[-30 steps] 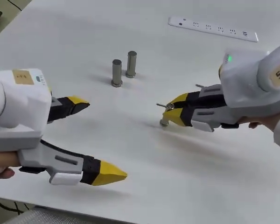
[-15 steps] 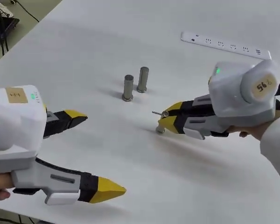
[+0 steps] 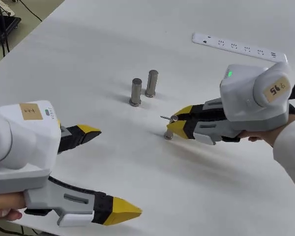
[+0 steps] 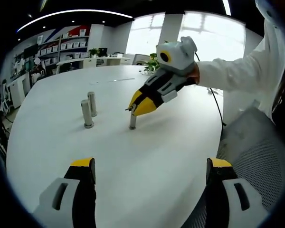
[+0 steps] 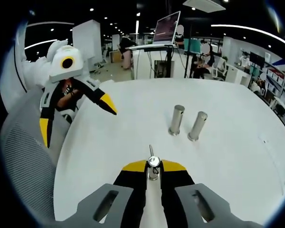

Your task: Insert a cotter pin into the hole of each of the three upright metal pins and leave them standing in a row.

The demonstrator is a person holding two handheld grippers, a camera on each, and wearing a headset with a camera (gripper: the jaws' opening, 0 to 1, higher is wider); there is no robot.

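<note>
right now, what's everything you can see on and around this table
table: one, white, under everything
power strip: one, white, far right side of the table
free metal pins: two, grey, upright side by side mid-table
held metal pin: one, grey, upright between the right jaws
cotter pin: one, thin grey, sticking out near the held metal pin's top
mesh chair: one, grey, beside the table
left gripper: white, black, yellow tips; open, near edge
right gripper: same colours; shut on the held metal pin
sleeve: one, white, right edge

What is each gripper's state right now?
Left gripper: open, holding nothing.
Right gripper: closed on the short upright grey metal pin.
</note>
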